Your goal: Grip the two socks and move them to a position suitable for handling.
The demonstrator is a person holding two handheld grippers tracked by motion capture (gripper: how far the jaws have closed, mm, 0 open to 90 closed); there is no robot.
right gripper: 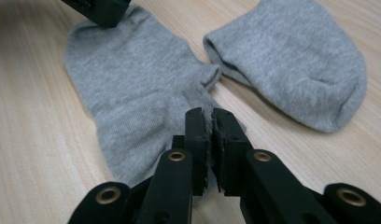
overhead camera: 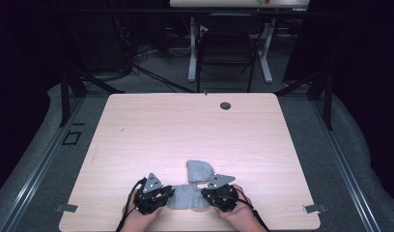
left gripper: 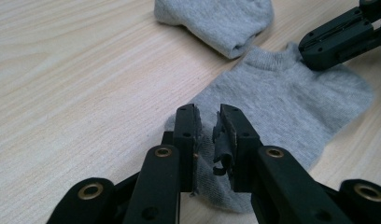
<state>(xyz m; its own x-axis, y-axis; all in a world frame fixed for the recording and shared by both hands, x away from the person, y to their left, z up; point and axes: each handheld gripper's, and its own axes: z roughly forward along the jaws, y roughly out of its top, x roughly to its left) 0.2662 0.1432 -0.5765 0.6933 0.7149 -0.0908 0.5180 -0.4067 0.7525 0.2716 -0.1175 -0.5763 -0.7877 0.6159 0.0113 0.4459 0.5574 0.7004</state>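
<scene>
Flat sock (overhead camera: 185,198) at the table's (overhead camera: 137,125) near edge, second sock (overhead camera: 200,170) just behind it. Left gripper (left gripper: 208,128) nipping one end, slight gap between the jaws; right gripper (right gripper: 210,126) nearly shut on the opposite end. Likely stretching it flat. Gripper views show fabric between the jaws; high view shows both hands flanking the sock.

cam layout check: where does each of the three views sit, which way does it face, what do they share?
High view: above the person's side, looking forward and down on the table; both hands with left gripper and right gripper.
Left gripper view: rides that gripper, looks along its jaws over the flat sock.
Right gripper view: likewise, jaws at that sock's other end.
Shared: both socks, including the folded sock.
</scene>
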